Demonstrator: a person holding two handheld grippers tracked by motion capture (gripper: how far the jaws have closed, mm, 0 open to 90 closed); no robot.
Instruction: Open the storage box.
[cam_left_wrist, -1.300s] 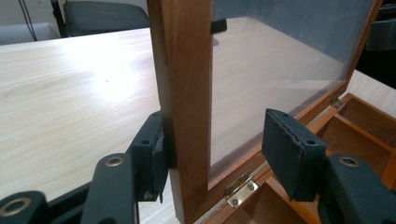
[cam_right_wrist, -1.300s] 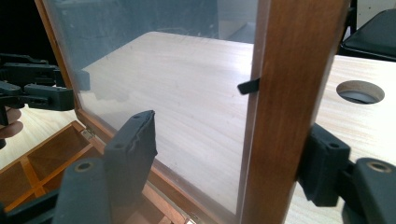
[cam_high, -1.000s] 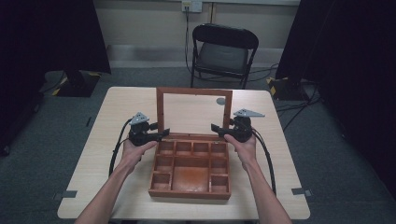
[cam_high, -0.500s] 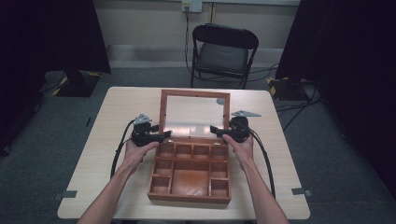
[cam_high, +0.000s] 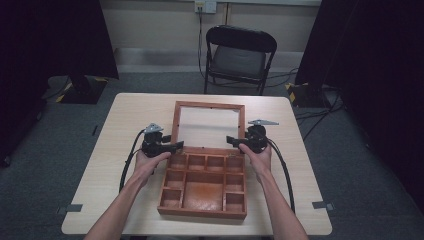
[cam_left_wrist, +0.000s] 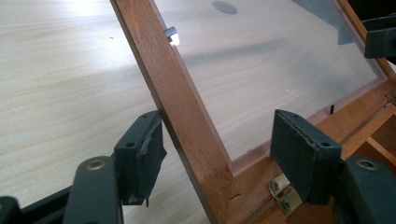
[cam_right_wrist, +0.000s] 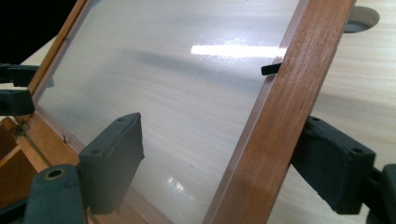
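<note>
Reddish-brown wood makes up the compartment box (cam_high: 204, 184), which sits open on the pale wooden table (cam_high: 120, 120), its base toward the person's edge. Its glazed lid (cam_high: 208, 126) is tilted back behind the base, well past upright and leaning toward the far side.

Left side: the left hand (cam_high: 150, 162) holds the left gripper (cam_high: 175, 146) at the lid's near left corner. In the left gripper view, the jaws of the left gripper (cam_left_wrist: 217, 142) stand spread, straddling the lid's left frame rail (cam_left_wrist: 180, 109). The outer pad touches or nearly touches the rail's outside face; the inner pad stands clear over the clear pane (cam_left_wrist: 266, 70). A brass hinge (cam_left_wrist: 282, 196) shows at the lid's lower corner, and a small metal stud (cam_left_wrist: 171, 32) sits higher on the rail.

Centre: the base's row of small cells and larger middle cell appear bare.

Right side: the right hand (cam_high: 257, 160) holds the right gripper (cam_high: 231, 141) at the lid's near right corner. In the right gripper view, the right gripper (cam_right_wrist: 219, 154) is likewise spread across the right frame rail (cam_right_wrist: 289, 102), the outer pad against or just beside the rail, the inner pad apart over the pane. A round hole (cam_right_wrist: 360, 18) in the table lies beyond the rail.

Behind the table stands a black folding chair (cam_high: 239, 55).
</note>
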